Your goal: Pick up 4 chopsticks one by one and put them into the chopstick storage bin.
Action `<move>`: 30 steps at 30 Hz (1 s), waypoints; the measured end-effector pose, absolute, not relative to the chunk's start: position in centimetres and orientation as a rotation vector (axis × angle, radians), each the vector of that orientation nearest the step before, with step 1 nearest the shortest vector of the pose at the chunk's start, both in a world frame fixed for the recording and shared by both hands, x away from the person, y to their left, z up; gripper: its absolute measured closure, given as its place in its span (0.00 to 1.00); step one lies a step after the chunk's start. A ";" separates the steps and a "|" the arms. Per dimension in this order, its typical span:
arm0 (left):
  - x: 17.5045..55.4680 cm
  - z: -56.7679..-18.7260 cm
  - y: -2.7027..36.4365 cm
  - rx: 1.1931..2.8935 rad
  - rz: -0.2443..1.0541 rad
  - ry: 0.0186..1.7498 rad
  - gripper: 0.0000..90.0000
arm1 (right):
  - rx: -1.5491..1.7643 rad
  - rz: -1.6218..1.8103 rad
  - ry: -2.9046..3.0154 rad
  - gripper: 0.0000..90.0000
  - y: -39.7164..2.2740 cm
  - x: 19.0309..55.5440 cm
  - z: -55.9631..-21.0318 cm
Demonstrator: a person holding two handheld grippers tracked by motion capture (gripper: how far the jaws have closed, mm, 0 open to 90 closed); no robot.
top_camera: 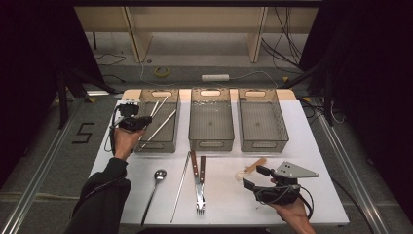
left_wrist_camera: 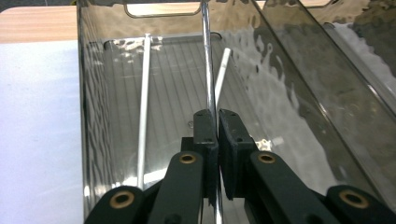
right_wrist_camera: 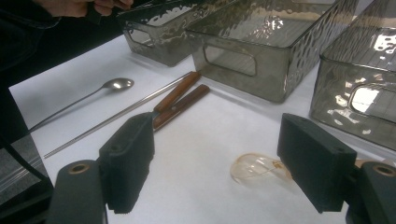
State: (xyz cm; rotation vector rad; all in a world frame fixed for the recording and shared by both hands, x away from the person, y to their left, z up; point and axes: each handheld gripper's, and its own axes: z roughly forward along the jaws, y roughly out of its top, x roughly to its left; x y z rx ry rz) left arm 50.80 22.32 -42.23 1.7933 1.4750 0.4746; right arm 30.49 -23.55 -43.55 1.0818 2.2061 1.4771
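A person sits at a white desk [top_camera: 302,126] with a two-jaw gripper in each hand. Three clear plastic bins stand in a row along the far side of the desk.

The left gripper [top_camera: 132,122] is held at the near left corner of the left bin [top_camera: 168,144]. In the left gripper view its jaws are closed tight on a thin metal chopstick [left_wrist_camera: 208,70], which runs up from between the jaws and over the inside of that bin, toward its far wall. Two more chopsticks already lie in the bin: one [left_wrist_camera: 143,112] to the left, and a white one [left_wrist_camera: 222,72] just to the right of the held one.

The right gripper [top_camera: 256,177] hovers low over the near right part of the desk. Its jaws stand wide apart with nothing between them. A clear plastic spoon [right_wrist_camera: 257,169] with a wooden handle lies on the desk just beyond them.

On the near middle of the desk lie, from left to right, a metal spoon [top_camera: 155,187], another metal chopstick [top_camera: 181,185], and two wooden-handled utensils [top_camera: 198,180] side by side, the tines of a fork showing at their near end. The middle bin [top_camera: 211,144] and the right bin [top_camera: 263,144] hold no utensils.
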 end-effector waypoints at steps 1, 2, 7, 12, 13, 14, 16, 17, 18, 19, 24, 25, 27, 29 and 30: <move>50.9 -42.3 22.4 1.794 0.476 1.474 0.95 | 1.080 1.476 2.208 0.32 -23.5 30.5 -43.6; 51.1 -42.3 22.4 1.789 0.475 1.477 0.95 | 1.080 1.476 2.209 0.32 -23.5 30.5 -43.6; 51.6 -42.5 22.6 1.788 0.470 1.485 0.95 | 1.080 1.477 2.209 0.32 -23.6 30.5 -43.6; 52.0 -42.9 22.6 1.795 0.455 1.481 0.95 | 1.079 1.477 2.211 0.32 -23.6 30.5 -43.6; 52.1 -43.0 22.6 1.797 0.449 1.482 0.95 | 1.079 1.477 2.211 0.32 -23.6 30.5 -43.6; 52.1 -43.1 22.6 1.794 0.445 1.483 0.94 | 1.080 1.479 2.209 0.32 -23.6 30.5 -43.6; 52.2 -43.1 22.6 1.771 0.447 1.480 0.88 | 1.082 1.479 2.210 0.32 -23.6 30.5 -43.6; 52.2 -43.0 22.7 1.763 0.445 1.479 0.84 | 1.081 1.477 2.211 0.32 -23.6 30.5 -43.6; 52.1 -43.0 22.7 1.749 0.447 1.484 0.82 | 1.080 1.477 2.211 0.32 -23.6 30.5 -43.6; 52.1 -42.9 22.7 1.741 0.441 1.485 0.78 | 1.081 1.476 2.211 0.32 -23.6 30.5 -43.6; 51.3 -42.2 22.5 1.730 0.412 1.470 0.61 | 1.082 1.478 2.208 0.32 -23.6 30.5 -43.6; 51.0 -42.0 22.4 1.721 0.405 1.470 0.57 | 1.082 1.479 2.207 0.32 -23.6 30.5 -43.6; 50.2 -41.6 22.2 1.719 0.404 1.468 0.52 | 1.082 1.477 2.206 0.32 -23.6 30.5 -43.6; 49.3 -41.3 21.9 1.715 0.411 1.468 0.46 | 1.082 1.477 2.205 0.32 -23.6 30.5 -43.6; 48.7 -41.2 21.7 1.709 0.419 1.468 0.45 | 1.082 1.476 2.205 0.32 -23.6 30.5 -43.6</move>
